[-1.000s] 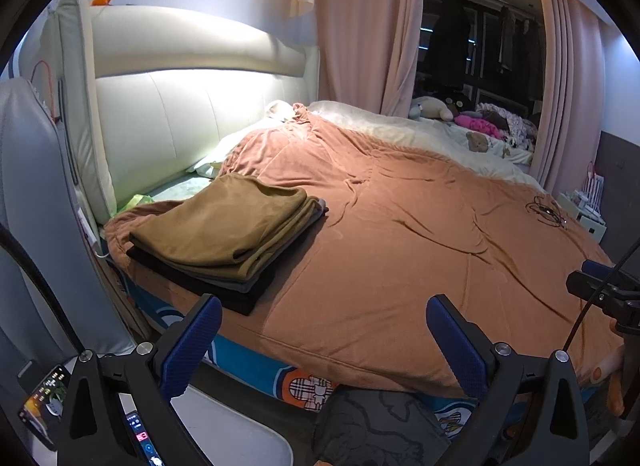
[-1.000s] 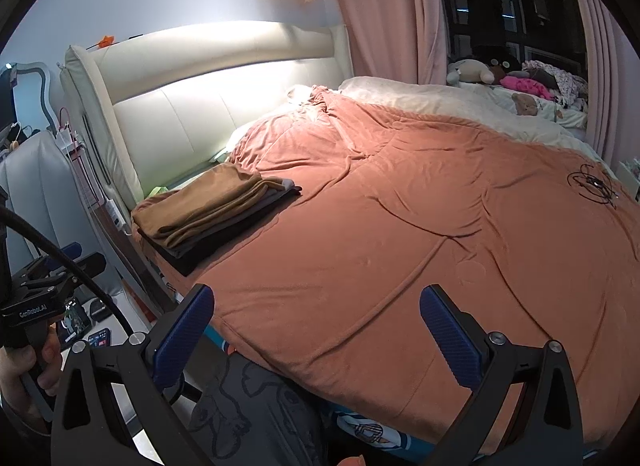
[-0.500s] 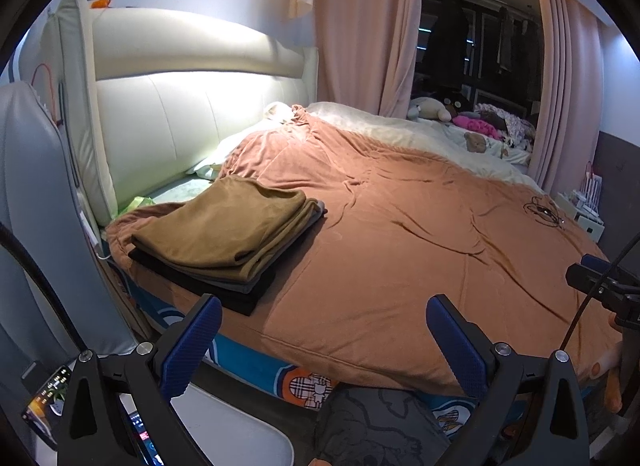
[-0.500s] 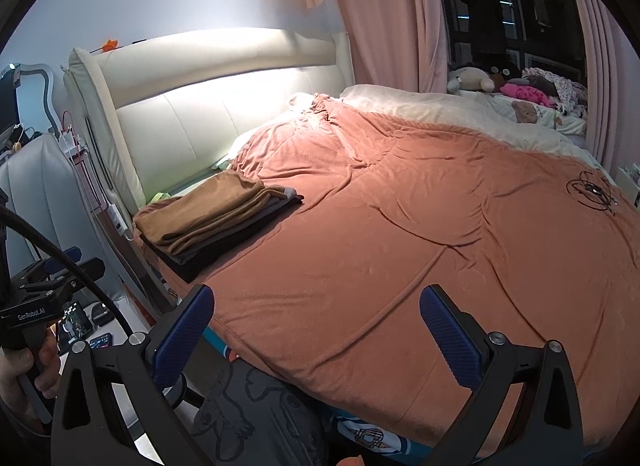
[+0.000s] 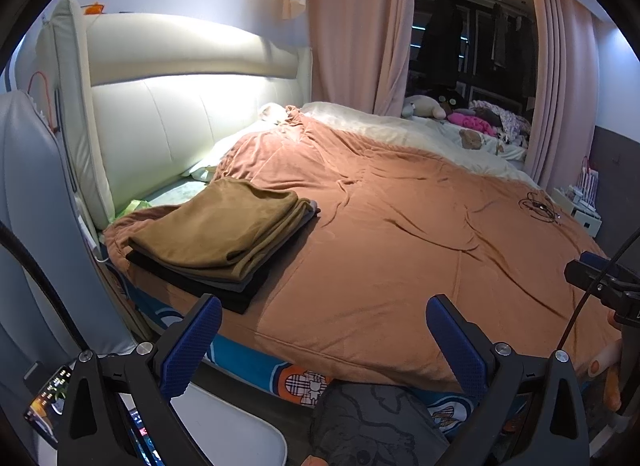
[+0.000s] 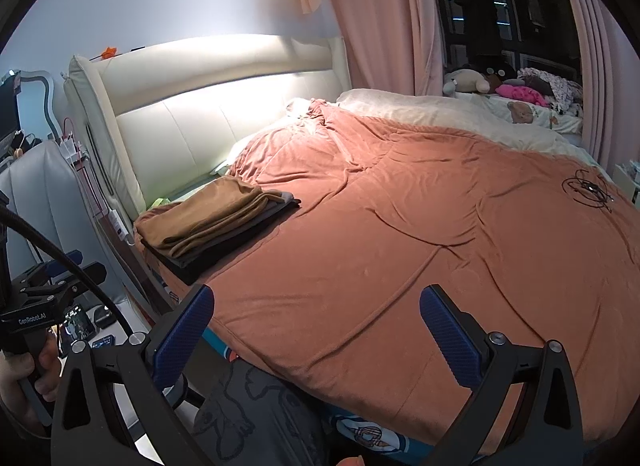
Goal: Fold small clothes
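Folded clothes (image 5: 224, 238) lie stacked on the bed (image 5: 400, 258); left claw (image 5: 320, 342) and right claw (image 6: 316, 332) gape wide, empty.

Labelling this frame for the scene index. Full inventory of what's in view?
folded clothes stack: one pile, tan on top, grey and black below, bed corner near headboard
blanket: one, rust-orange, over the bed
headboard: one, cream, padded
cable tangle: one, black, on far side of blanket
plush toys: a few, cream, dark and pink, by the window
curtains: pink, beside the window
left gripper: blue pads, open, empty, short of the bed edge
right gripper: blue pads, open, empty
hand: one, on the left gripper's handle
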### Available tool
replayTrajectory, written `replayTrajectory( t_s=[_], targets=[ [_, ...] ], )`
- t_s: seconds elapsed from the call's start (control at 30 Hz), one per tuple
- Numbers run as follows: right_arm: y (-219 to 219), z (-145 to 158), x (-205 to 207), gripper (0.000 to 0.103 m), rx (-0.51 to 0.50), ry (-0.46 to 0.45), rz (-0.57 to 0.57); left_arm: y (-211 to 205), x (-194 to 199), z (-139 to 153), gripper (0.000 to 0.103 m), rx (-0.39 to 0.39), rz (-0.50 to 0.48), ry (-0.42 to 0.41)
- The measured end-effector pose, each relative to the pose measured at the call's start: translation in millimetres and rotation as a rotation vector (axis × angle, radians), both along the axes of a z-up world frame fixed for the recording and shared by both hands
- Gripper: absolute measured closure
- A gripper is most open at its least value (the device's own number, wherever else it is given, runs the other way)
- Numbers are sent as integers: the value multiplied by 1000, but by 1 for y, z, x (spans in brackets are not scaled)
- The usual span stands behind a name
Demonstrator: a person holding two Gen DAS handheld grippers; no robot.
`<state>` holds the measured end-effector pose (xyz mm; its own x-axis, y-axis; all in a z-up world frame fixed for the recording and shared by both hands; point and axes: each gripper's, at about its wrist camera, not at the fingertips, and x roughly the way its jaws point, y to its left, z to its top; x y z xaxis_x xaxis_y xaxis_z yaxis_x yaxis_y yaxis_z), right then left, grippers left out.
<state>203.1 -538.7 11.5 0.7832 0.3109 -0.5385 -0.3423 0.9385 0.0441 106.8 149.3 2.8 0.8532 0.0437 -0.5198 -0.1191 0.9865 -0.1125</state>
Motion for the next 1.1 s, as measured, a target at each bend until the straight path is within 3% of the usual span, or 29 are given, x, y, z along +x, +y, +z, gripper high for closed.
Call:
replayTrajectory(
  t_s=[1.1],
  targets=[
    [0, -1, -2, 0, -14, 20, -5, -5, -1, 2, 0, 14, -35, 20]
  ],
)
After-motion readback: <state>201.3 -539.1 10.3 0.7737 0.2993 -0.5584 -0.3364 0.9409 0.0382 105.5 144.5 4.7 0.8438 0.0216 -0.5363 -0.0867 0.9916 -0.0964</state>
